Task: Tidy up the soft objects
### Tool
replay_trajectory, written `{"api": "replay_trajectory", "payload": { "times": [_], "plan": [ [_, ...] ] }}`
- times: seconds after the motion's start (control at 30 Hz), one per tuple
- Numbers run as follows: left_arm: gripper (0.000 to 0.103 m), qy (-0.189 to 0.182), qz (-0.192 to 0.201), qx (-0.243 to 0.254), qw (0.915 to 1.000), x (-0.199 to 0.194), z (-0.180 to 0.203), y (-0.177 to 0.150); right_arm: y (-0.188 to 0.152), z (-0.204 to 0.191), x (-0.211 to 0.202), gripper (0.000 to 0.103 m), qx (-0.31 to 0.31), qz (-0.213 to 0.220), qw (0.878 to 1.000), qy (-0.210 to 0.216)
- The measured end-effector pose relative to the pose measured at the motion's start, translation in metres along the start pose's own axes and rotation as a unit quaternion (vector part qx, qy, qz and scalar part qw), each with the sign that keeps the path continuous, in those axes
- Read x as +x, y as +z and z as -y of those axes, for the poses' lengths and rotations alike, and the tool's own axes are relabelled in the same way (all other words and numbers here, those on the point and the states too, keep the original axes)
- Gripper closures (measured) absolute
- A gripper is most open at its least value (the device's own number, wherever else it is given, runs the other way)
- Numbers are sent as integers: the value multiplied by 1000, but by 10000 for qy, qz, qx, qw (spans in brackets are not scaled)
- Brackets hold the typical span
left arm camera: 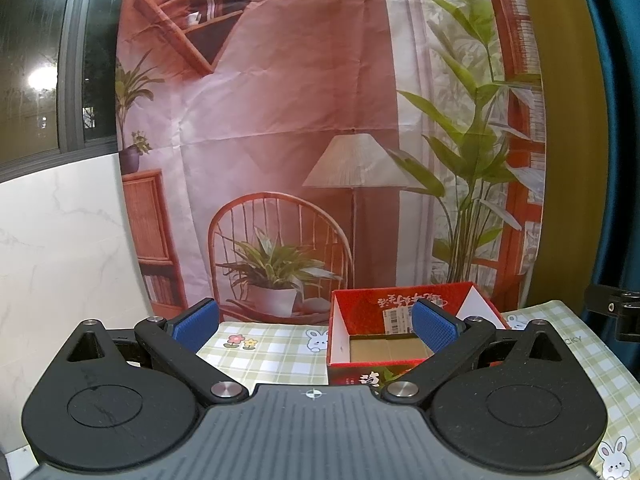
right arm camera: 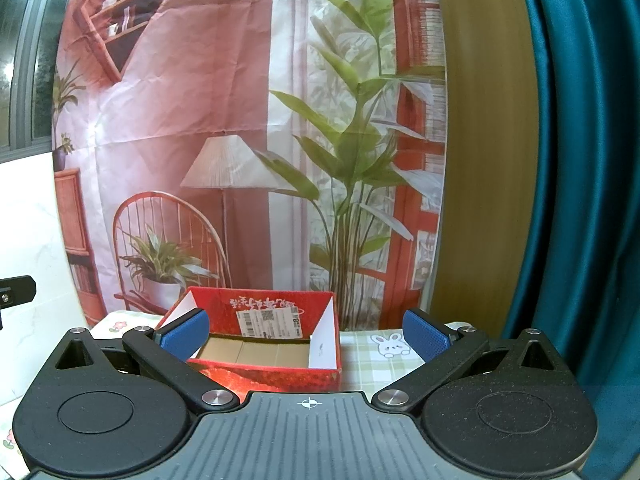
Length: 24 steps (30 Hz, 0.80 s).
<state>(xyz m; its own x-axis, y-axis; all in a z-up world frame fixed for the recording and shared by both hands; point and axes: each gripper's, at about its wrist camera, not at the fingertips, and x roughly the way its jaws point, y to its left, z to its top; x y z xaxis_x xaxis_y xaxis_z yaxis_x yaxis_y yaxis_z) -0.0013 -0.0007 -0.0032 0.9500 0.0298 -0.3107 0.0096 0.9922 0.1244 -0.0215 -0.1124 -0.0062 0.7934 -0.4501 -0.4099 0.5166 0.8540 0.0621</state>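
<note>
While both claws stand wide open with nothing between their blue pads, the left gripper (left arm camera: 316, 326) and the right gripper (right arm camera: 304, 334) point toward a red box (right arm camera: 276, 374) on the checked tablecloth (left arm camera: 272, 354). Its top is open, and the brown cardboard floor that shows is bare; a white label (right arm camera: 270, 322) sticks on the far inner wall. The near part of the box is hidden behind the gripper bodies. Behind it hangs a printed backdrop (left arm camera: 304, 120). No soft object can be made out.

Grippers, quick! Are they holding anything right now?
Left gripper: jaws open, holding nothing.
Right gripper: jaws open, holding nothing.
</note>
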Motion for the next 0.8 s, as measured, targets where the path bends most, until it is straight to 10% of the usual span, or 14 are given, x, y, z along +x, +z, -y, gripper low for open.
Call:
{"api": "replay_trajectory", "payload": {
  "times": [0.8],
  "plan": [
    [0,-129,-98,-27,9999,2,-1,-1,0,1,1,0,21,-21,10000,0]
  ]
}}
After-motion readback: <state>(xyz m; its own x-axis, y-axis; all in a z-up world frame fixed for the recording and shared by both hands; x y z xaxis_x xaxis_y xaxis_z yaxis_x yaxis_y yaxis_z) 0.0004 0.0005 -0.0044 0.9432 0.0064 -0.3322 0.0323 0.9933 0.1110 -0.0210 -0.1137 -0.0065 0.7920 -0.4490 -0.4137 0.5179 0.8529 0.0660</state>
